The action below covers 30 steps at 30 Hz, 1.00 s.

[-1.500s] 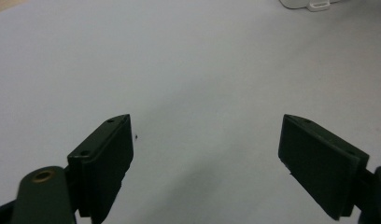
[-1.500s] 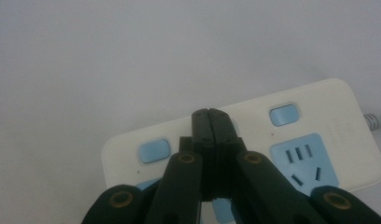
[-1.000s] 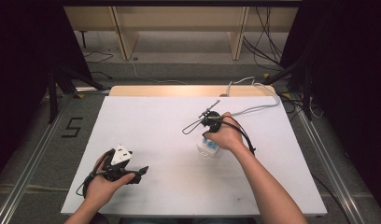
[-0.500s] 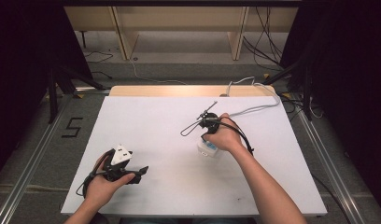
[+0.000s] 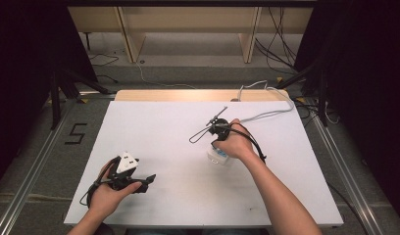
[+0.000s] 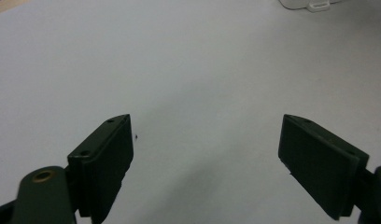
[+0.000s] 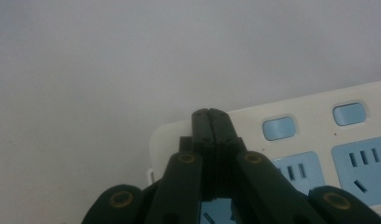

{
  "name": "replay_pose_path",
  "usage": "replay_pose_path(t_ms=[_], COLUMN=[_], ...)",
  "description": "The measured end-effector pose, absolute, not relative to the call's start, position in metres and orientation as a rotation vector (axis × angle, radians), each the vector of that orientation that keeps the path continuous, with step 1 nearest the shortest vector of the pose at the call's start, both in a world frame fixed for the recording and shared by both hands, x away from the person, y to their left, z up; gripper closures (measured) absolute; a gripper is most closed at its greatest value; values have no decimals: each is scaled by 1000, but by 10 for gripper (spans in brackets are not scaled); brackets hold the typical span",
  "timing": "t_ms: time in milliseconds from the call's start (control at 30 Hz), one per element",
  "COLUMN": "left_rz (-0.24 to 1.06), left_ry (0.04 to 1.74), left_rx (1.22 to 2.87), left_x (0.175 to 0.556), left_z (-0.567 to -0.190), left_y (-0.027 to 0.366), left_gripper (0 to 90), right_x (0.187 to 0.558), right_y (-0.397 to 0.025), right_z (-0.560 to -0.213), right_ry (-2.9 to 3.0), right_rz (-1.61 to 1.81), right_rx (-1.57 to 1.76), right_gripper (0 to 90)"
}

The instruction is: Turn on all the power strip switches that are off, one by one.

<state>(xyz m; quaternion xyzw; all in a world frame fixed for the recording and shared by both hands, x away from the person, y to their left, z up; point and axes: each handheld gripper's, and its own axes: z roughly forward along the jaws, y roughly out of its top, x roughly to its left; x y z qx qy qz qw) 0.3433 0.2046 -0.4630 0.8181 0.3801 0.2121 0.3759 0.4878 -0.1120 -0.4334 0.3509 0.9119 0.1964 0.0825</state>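
A white power strip (image 7: pixel 319 135) with light blue sockets and switches lies on the white table (image 5: pixel 178 147); in the high view its end (image 5: pixel 216 156) pokes out from under the person's right hand. My right gripper (image 7: pixel 210 114) is shut, its tips pressed together just above the strip's left end with nothing between them. The right hand (image 5: pixel 235 142) covers most of that gripper in the high view. My left gripper (image 5: pixel 141 182) rests at the front left of the table, open (image 6: pixel 205 140) over bare table surface. A corner of the strip (image 6: pixel 310 4) shows far ahead of it.
A grey cable (image 5: pixel 266 110) runs from the right hand to the table's back right edge. A thin black wire loop (image 5: pixel 200 136) lies left of the right hand. A wooden strip (image 5: pixel 188 95) borders the table's far edge; floor rails flank both sides.
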Motion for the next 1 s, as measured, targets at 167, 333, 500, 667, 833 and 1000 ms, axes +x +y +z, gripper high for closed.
replay_pose_path(t_ms=[167, 333, 500, 667, 833, 1000], left_rz=[542, 540, 541, 544, 544, 545], left_ry=[971, 973, 971, 970, 970, 971], left_rx=[2090, 2092, 2092, 2090, 2091, 2091], left_x=[343, 344, 343, 343, 343, 343], left_z=[-463, -463, -463, -463, -463, -462], left_y=[205, 205, 205, 205, 205, 204], left_gripper=[178, 178, 178, 178, 178, 178], right_x=[489, 491, 491, 490, 488, 487], right_y=[-113, -114, -114, -112, -111, -110], right_z=[-432, -432, -433, -434, -435, -435], right_ry=[2718, 2718, 2720, 2715, 2706, 2705], right_rz=[589, 596, 590, 570, 559, 552], right_rx=[1051, 1059, 1053, 1043, 1037, 1035], right_gripper=[900, 900, 900, 900, 900, 900])
